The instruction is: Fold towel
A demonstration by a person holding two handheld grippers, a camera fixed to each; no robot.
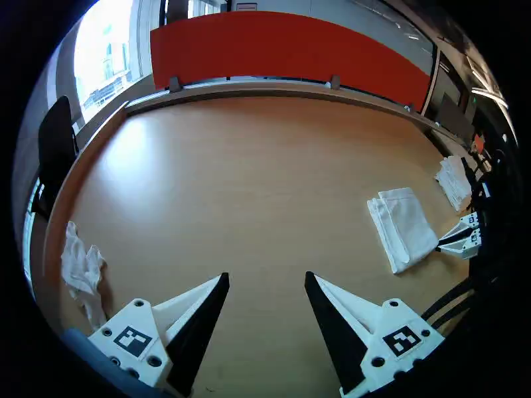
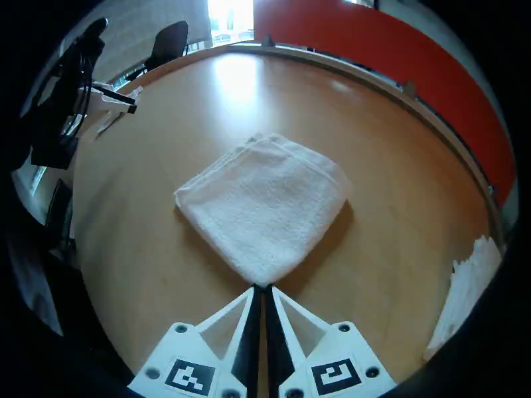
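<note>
well, the left tool (image 1: 265, 275) is wide open, with its two fingers spread far apart and nothing between them. it hovers over a bare part of the wooden surface (image 1: 252, 172).

the towel (image 2: 265, 205) is white and already folded into a thick square. it lies flat on the surface, turned like a diamond in the right gripper view, with one corner pointing at the right tool (image 2: 264, 292). the fingers of this tool are drawn together, and only a thin dark slit shows between them. their tips are just at the near corner of the towel. i cannot tell whether the corner is pinched between them or only touches them.

in the left gripper view the towel is far to the right side, and the right tool meets its edge there.

a crumpled white cloth (image 1: 83, 268) lies near the left edge of the surface, well apart from the towel. a pile (image 1: 455, 182) of folded white towels sits near the right edge, behind the towel. a red panel (image 1: 285, 50) stands along the far side of the surface. a dark chair (image 1: 56, 142) is beside the left end, near a bright window.
</note>
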